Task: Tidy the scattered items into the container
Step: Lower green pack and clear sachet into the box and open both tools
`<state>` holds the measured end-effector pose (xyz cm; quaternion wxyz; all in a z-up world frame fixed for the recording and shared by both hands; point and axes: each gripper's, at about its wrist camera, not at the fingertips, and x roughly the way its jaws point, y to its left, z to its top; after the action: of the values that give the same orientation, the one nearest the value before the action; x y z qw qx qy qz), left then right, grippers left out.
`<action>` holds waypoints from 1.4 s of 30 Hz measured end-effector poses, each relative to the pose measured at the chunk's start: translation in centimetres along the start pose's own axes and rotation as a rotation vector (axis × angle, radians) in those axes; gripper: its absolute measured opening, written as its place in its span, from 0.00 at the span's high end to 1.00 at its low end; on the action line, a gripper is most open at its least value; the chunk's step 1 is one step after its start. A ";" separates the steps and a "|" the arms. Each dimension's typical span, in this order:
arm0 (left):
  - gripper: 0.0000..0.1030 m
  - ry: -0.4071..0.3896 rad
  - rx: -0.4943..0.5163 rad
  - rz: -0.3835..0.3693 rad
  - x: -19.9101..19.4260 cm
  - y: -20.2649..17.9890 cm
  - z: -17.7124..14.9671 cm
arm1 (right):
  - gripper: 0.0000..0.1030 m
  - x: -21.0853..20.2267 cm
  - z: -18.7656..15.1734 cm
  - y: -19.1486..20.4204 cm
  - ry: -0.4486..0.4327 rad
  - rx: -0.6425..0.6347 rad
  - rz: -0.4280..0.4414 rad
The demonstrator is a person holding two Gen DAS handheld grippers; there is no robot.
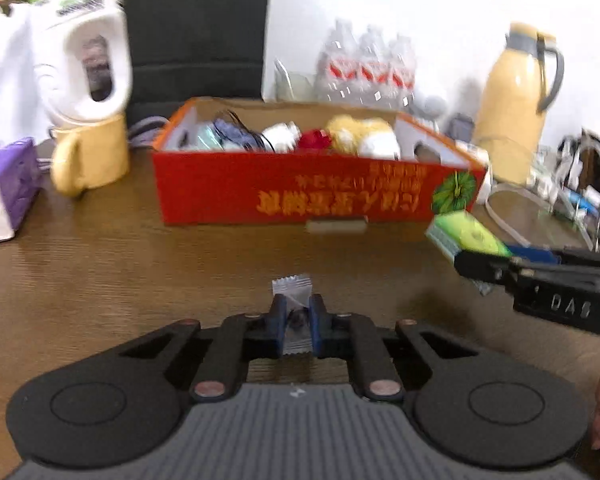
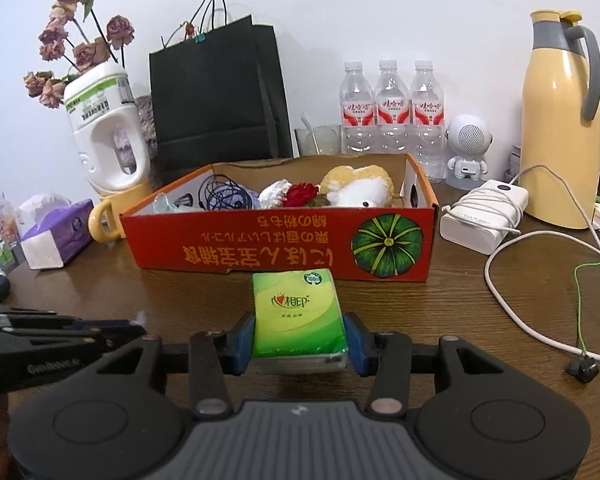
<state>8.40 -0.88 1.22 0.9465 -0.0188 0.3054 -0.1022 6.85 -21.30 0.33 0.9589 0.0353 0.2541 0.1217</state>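
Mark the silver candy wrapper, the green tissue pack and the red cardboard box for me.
silver candy wrapper (image 1: 291,289): left wrist view, on its top end ahead of the fingers.
green tissue pack (image 2: 296,312): right wrist view, on its printed top face.
red cardboard box (image 2: 236,248): right wrist view, on its front wall.

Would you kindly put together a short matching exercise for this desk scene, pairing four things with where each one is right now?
Things:
1. green tissue pack
2. silver sachet
3. plush toy
4. yellow thermos

Places:
A. inside the red box
B. between the left gripper's fingers
C. standing on the table, right of the box
D. between the right gripper's fingers

Pairs: 1-D, 2-B, 3-A, 4-C
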 end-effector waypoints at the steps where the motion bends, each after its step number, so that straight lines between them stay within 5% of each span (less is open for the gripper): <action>1: 0.89 -0.016 -0.014 0.001 -0.6 0.2 0.3 | 0.56 -0.4 0.1 0.1 -0.009 0.004 0.007; 10: 0.89 -0.188 -0.020 -0.075 -1.0 0.7 10.3 | 0.56 -0.6 8.1 -0.3 -0.081 0.013 0.009; 16: 0.89 -0.034 0.032 -0.052 9.3 0.3 17.6 | 0.56 9.0 15.5 -1.3 0.109 -0.018 0.023; 20: 0.89 0.153 -0.036 -0.029 16.8 1.6 19.7 | 0.56 16.3 17.8 -1.5 0.265 -0.052 -0.016; 24: 0.88 0.227 -0.052 0.029 20.4 2.5 20.0 | 0.56 21.8 18.2 -0.7 0.402 -0.111 -0.068; 30: 0.82 0.301 -0.115 0.025 22.8 3.7 19.4 | 0.57 25.9 17.7 1.8 0.492 -0.244 -0.138; 33: 0.77 0.304 -0.124 0.004 22.4 4.2 19.6 | 0.55 26.7 17.6 1.4 0.532 -0.190 -0.073; 37: 0.67 0.269 -0.121 -0.022 20.4 4.4 20.9 | 0.43 24.7 18.4 -0.2 0.526 -0.078 0.032; 42: 0.46 0.258 -0.131 -0.022 17.8 4.5 22.9 | 0.25 20.5 20.9 -1.3 0.456 -0.065 -0.027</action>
<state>36.68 -0.73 9.21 0.8950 -0.0706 0.4303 -0.0939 34.72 -17.59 8.53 0.8787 -0.0273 0.4608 0.1219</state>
